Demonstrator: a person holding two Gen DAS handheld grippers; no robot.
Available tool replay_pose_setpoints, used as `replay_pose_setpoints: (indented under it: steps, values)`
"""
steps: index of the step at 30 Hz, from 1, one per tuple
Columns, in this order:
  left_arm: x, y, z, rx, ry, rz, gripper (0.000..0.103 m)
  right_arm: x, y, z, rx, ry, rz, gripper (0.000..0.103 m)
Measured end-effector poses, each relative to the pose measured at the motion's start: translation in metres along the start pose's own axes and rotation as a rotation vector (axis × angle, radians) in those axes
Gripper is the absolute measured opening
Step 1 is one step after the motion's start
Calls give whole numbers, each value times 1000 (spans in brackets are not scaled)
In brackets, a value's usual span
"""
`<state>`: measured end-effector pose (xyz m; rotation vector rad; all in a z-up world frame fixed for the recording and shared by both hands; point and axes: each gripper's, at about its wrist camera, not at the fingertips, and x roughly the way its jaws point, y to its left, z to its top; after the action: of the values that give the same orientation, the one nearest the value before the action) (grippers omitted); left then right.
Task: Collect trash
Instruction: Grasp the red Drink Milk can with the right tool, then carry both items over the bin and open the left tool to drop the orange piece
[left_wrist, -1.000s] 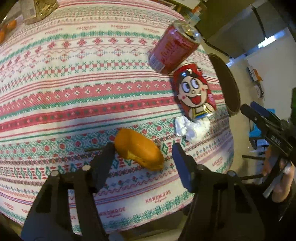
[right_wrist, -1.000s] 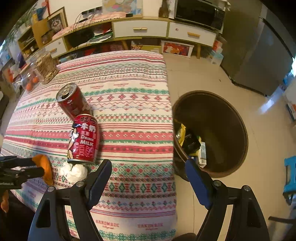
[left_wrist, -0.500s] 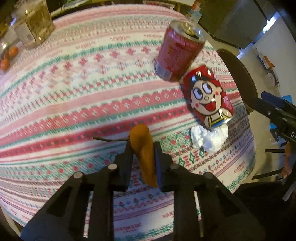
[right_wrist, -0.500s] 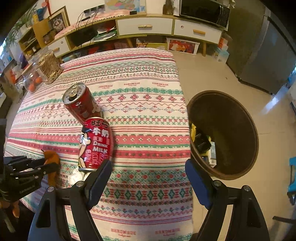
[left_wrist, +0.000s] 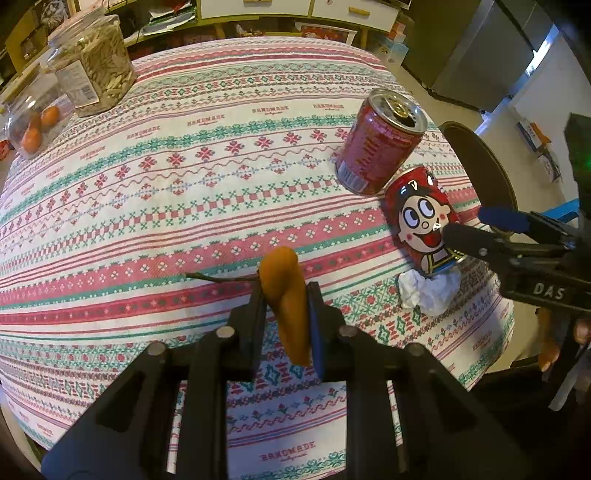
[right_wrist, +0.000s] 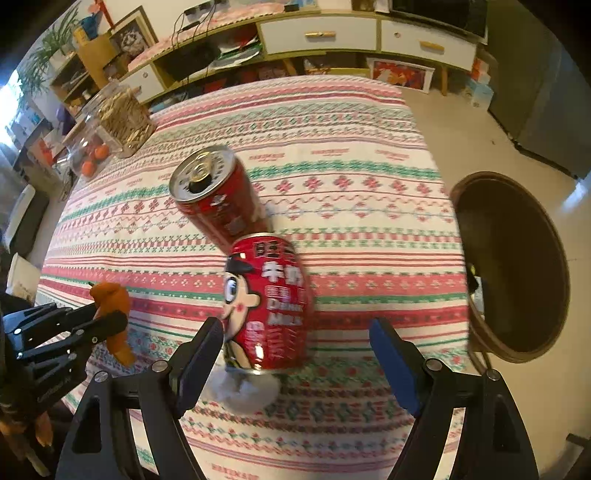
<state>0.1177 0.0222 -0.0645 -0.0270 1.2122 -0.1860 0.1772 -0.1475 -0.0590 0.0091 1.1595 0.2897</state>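
My left gripper (left_wrist: 286, 314) is clamped on the soft orange peel-like scrap (left_wrist: 284, 291), which I hold clear of the red, green and white patterned tablecloth (left_wrist: 184, 177). My right gripper (right_wrist: 295, 363) stands wide apart, its jaws straddling the red milk can lying on its side with a cartoon face (right_wrist: 267, 302). A crumpled white tissue (right_wrist: 243, 387) touches that can's near end, and an upright red drink can with an open top (right_wrist: 214, 195) stands just beside its far end. The round dark brown trash bin (right_wrist: 517, 266) sits on the floor past the table's right edge. I judge the scrap needs carrying across over the bin mouth before release. I'd keep it high enough to pass the cans and keep the squeeze gentle, since it looks floppy.
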Motion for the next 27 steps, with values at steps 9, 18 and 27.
replay_pose_setpoints:
  steps: [9, 18, 27]
  values:
    - [-4, 9, -2, 3, -16, 22, 23, 27, 22, 2, -56, 55, -7, 77]
    - [-6, 12, -5, -12, -23, 17, 23, 42, 28, 2, -88, 75, -38, 62]
    - [-10, 6, -1, -14, -44, 6, 23, 21, 24, -1, -107, 34, -15, 61]
